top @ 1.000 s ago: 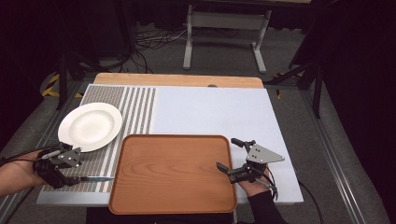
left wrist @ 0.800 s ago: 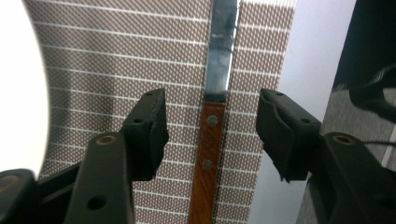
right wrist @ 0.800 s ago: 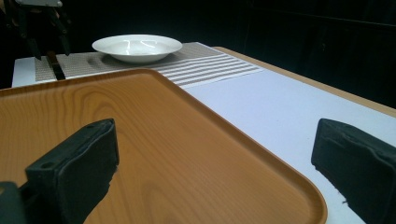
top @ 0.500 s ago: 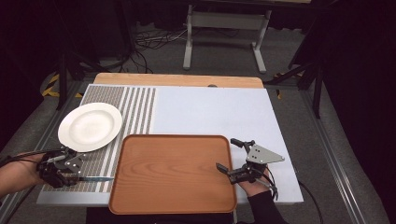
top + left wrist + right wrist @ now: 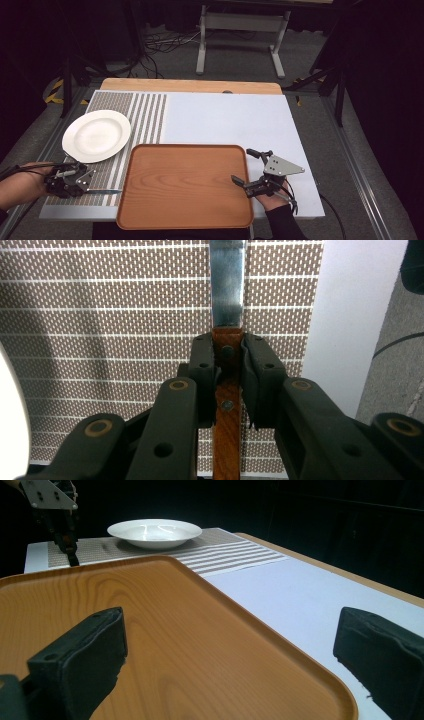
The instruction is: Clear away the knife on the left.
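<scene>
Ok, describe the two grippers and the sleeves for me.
Both grippers are black, with two blocky jaws on jointed links. The left gripper has brass-coloured pivot pins, and a dark cable trails from it. The right gripper carries a grey three-cornered plate with small holes. The right arm wears a dark sleeve.

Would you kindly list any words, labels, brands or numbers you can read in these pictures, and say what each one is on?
There are none to read: the knife, the white plate, the wooden tray, the striped placemat and both grippers carry no legible text.
</scene>
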